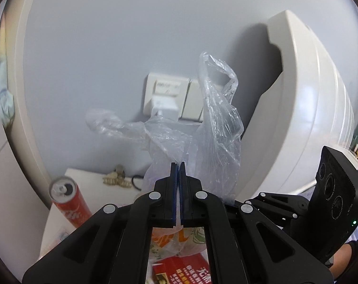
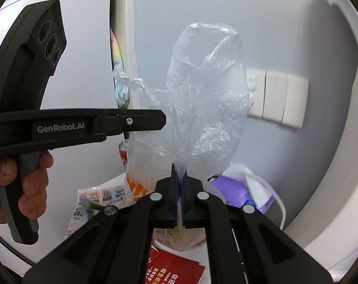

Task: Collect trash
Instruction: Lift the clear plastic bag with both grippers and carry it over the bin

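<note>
A clear plastic bag (image 1: pixel 214 127) stands up in front of both cameras; it also shows in the right wrist view (image 2: pixel 207 108). My left gripper (image 1: pixel 178 165) is shut on one handle of the bag. My right gripper (image 2: pixel 179 169) is shut on another part of the bag's rim. The left gripper also shows from the side in the right wrist view (image 2: pixel 163 119), touching the bag. Orange-printed wrappers (image 1: pixel 176 239) lie inside the bag's bottom. A red drink can (image 1: pixel 68 201) stands on the white table (image 1: pixel 88 179) at the left.
A red leaflet (image 2: pixel 176 269) lies below the bag. Printed packets (image 2: pixel 98 198) lie left of it and a purple pack (image 2: pixel 235 194) right. A hair clip (image 1: pixel 116 179) lies on the table. Wall sockets (image 1: pixel 169 97) are behind, and a white cabinet (image 1: pixel 309 108) stands at the right.
</note>
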### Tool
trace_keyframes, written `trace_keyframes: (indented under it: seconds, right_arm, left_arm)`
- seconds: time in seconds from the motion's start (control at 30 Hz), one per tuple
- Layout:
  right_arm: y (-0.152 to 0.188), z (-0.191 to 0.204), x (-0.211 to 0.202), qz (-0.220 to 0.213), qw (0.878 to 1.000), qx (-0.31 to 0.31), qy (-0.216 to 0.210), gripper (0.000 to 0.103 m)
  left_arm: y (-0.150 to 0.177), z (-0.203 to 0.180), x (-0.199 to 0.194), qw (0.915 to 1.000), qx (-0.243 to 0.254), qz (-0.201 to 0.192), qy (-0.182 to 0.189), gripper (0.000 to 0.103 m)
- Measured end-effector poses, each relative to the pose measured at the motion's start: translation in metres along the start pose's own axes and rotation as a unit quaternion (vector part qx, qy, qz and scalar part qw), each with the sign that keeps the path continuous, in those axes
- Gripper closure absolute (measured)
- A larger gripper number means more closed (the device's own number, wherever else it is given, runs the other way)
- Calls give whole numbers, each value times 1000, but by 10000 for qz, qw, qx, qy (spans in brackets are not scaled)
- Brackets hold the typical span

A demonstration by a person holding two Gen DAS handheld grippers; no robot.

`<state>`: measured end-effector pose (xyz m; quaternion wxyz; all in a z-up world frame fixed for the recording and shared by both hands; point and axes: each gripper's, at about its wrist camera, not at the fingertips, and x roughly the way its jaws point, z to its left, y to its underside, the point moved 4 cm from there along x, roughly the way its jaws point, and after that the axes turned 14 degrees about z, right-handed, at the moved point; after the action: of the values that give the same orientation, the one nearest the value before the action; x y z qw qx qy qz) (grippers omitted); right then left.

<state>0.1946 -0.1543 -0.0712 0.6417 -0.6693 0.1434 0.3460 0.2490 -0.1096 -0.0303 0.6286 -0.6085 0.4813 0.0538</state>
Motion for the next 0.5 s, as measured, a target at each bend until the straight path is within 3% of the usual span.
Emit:
trace_keyframes:
  seconds: [0.23, 0.5]
  right_arm:
    - [-10, 7, -28, -144, 9998, -50, -140, 99]
    - [-1, 47, -53, -240, 9977, -354, -518, 99]
  left_arm:
    - [8, -17, -42, 9997, 141, -188, -43, 103]
    - [35, -8, -97, 9986, -138, -370, -346, 103]
